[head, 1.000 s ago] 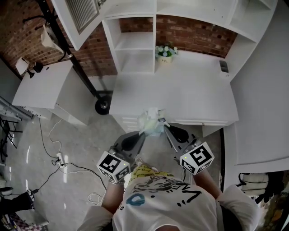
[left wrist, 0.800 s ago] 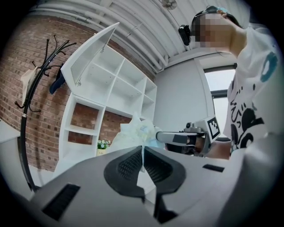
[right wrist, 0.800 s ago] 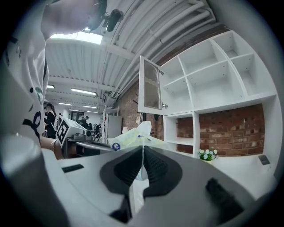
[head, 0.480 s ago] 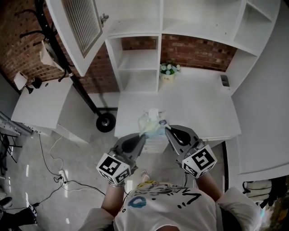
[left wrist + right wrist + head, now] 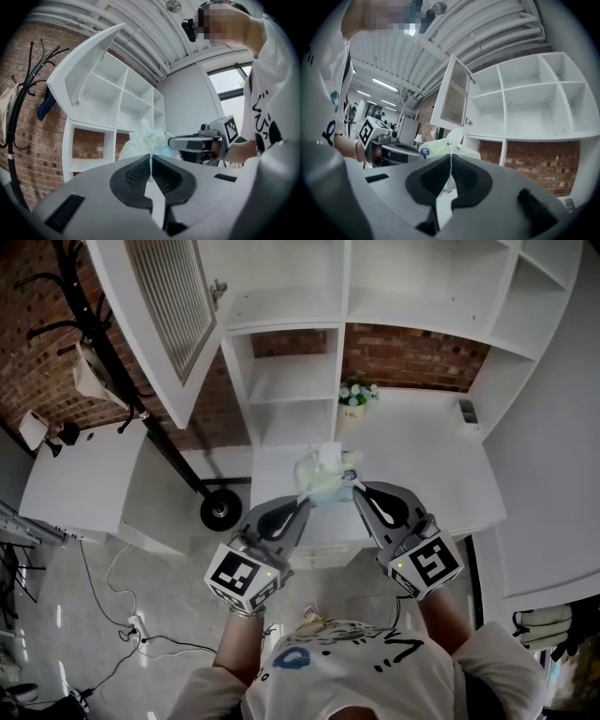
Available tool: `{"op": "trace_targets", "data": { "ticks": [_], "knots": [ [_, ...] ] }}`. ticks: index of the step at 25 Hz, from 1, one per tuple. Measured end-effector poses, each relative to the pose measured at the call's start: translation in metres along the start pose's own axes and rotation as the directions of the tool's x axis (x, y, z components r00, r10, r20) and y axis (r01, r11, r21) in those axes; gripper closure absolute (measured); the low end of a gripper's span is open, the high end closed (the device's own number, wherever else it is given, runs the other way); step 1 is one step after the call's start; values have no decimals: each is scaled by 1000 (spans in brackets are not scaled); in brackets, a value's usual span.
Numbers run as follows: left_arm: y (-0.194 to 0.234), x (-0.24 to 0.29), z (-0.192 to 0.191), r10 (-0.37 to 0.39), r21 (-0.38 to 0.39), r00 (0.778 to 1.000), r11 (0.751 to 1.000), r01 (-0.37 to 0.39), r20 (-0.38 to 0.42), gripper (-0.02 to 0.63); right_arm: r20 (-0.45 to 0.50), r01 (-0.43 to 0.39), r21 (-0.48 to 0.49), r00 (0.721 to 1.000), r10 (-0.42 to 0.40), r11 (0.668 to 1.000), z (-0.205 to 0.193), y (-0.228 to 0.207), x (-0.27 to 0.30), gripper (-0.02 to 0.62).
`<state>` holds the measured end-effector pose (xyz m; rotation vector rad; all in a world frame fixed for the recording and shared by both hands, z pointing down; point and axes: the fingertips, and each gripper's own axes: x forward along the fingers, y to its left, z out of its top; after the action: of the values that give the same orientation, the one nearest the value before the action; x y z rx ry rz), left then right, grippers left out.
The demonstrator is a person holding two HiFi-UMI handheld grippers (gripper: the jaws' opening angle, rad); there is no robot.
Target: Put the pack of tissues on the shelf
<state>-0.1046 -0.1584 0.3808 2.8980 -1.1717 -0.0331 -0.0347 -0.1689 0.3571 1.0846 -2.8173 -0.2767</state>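
The pack of tissues (image 5: 325, 476) hung in the air between the two grippers, held up from both sides. It was not resting on anything. In the head view it appeared over the near part of the white desk (image 5: 427, 456), in front of and below the white shelf unit (image 5: 286, 381). It was a soft, pale, crumpled plastic pack with a tuft of white at its top.

The left gripper (image 5: 304, 505) had its jaws pressed together on a thin flap of the pack's wrapping, and the left gripper view showed that film pinched between the dark pads. The right gripper (image 5: 357, 489) gripped the opposite side in the same way, its jaws closed on a sliver of the wrapper. The two grippers pointed inward toward each other, with their marker cubes close to the person's white printed shirt (image 5: 342, 667).

The compartments of the shelf unit stood open against a brick wall (image 5: 412, 354). A louvred cabinet door (image 5: 164, 306) was swung wide at the left of the unit. A small pot of flowers (image 5: 355, 396) sat at the back of the desk, just beside the lower shelf column, and a small dark object (image 5: 461, 409) lay near the desk's right rear corner. A black coat stand (image 5: 112, 362) leaned at the left, above a low white side table (image 5: 80, 474). Cables (image 5: 141, 626) trailed over the grey floor.
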Motion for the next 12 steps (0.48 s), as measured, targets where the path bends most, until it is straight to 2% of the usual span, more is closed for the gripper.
{"op": "trace_targets", "data": {
  "ticks": [12],
  "knots": [
    [29, 15, 60, -1, 114, 998, 994, -7, 69, 588, 88, 71, -127, 994, -60, 989, 55, -23, 21, 568]
  ]
}}
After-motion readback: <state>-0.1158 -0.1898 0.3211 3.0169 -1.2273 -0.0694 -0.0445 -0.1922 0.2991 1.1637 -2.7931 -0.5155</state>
